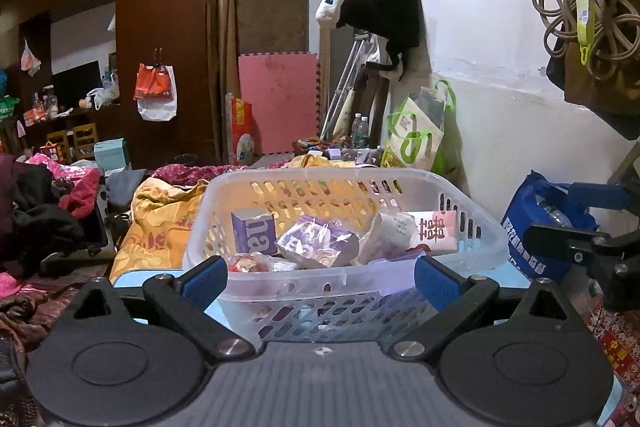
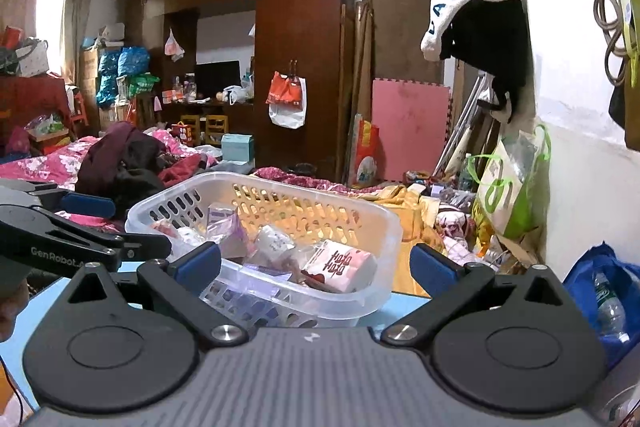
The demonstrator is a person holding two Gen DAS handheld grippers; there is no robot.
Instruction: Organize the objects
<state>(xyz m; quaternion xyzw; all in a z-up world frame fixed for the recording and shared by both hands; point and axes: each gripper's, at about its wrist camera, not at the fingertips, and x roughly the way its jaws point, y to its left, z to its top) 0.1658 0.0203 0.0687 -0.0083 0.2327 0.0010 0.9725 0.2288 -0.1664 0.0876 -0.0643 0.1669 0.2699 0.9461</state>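
A: Where is the basket (image 1: 472, 247) sitting right now?

B: It is resting on the light blue counter (image 2: 408, 301), straight ahead at twelve o'clock of the left tool (image 1: 320, 277), just beyond its pads. From the right tool (image 2: 316, 267) it is lying toward eleven o'clock.

A: And the tools, are they carrying anything?

B: No. Both are standing spread wide with nothing between the pads. The left one is framing the basket's near wall without touching it, as far as I can tell.

A: What is already in there?

B: A purple box (image 1: 254, 235) at the left, a purple wrapped pack (image 1: 316, 241) in the middle, a white roll (image 1: 390, 233), a pink-and-white pack (image 1: 438, 229) at the right and a red wrapper (image 1: 250, 263) near the front.

A: So how far along is the sorting?

B: Judging by that, mostly done. I am seeing no loose items on the counter around the basket, though little of it is showing.
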